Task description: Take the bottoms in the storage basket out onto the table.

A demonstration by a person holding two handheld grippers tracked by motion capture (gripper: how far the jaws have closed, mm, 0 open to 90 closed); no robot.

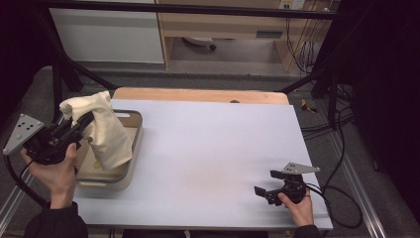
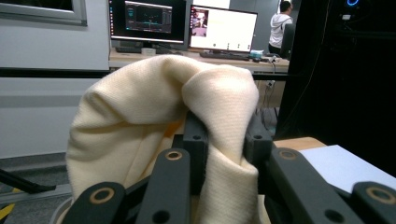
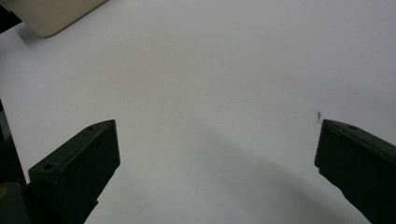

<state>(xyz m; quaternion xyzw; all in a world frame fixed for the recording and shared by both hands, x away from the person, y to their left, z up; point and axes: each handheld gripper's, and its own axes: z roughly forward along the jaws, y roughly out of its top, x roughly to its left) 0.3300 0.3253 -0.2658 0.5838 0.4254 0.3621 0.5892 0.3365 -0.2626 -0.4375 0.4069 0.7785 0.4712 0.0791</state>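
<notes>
Over the tray [image 1: 130, 119] at the left edge of the desk [image 1: 208, 148], we have the left gripper [image 1: 85, 122] clamped on a cream cloth [image 1: 106, 134], which hangs from the jaws in a loose fold, its lower part draping down into the tray. From the left gripper view the cloth [image 2: 154, 107] bunches over and between the black jaws, pinched tight there. We judge the step in hand to be lifting the cloth out of the tray; it is raised but not yet free of it.

Our right gripper [image 1: 262, 192] rests low on the bare desk at the near right, well apart from the cloth, its jaws spread wide with nothing between them; the right gripper view shows white desk surface [image 3: 210, 70] between them.

Next, we think, the left gripper must carry the cloth clear of the tray rim and toward the open desk, where the right gripper could take a free corner.

No brand, label or writing is legible; the screens [image 2: 222, 28] behind are too small to read.
</notes>
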